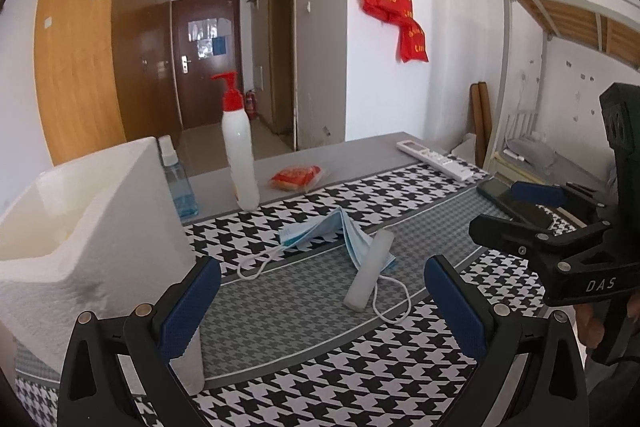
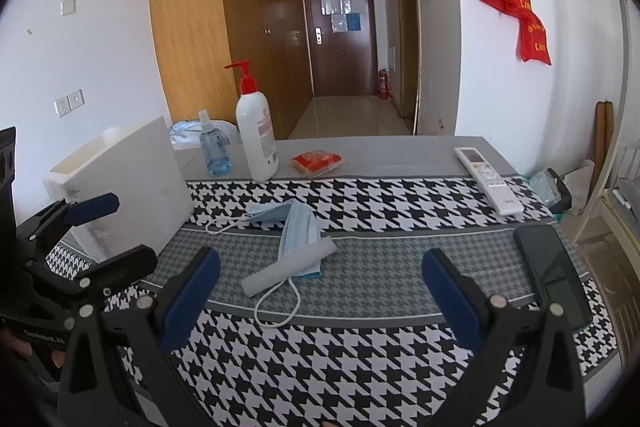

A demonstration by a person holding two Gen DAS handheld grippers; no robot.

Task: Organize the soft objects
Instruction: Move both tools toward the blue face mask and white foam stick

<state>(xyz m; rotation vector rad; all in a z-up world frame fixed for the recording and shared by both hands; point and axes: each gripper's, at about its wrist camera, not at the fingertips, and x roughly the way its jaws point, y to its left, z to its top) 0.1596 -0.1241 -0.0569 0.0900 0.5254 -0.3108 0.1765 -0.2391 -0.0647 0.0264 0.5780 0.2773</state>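
Note:
A light blue face mask [image 1: 320, 231] [image 2: 298, 227] lies crumpled on the houndstooth cloth [image 1: 360, 359] in the middle of the table. A pale translucent bar [image 1: 370, 275] [image 2: 286, 271] rests across its near end, and white ear loops trail out on both sides. My left gripper [image 1: 320, 307] stands open just short of the mask with nothing between its blue pads; in the right wrist view it [image 2: 116, 231] is at the left, beside the foam box. My right gripper [image 2: 322, 303] is also open and empty, facing the mask; it [image 1: 516, 211] shows at the right of the left wrist view.
A white foam box [image 1: 80, 227] [image 2: 132, 187] stands open-topped at the left. Behind it are a blue spray bottle [image 2: 214, 147] and a white pump bottle [image 2: 256, 131]. A red packet [image 2: 316, 161], a white remote [image 2: 488, 179] and a dark phone [image 2: 554, 275] lie further right.

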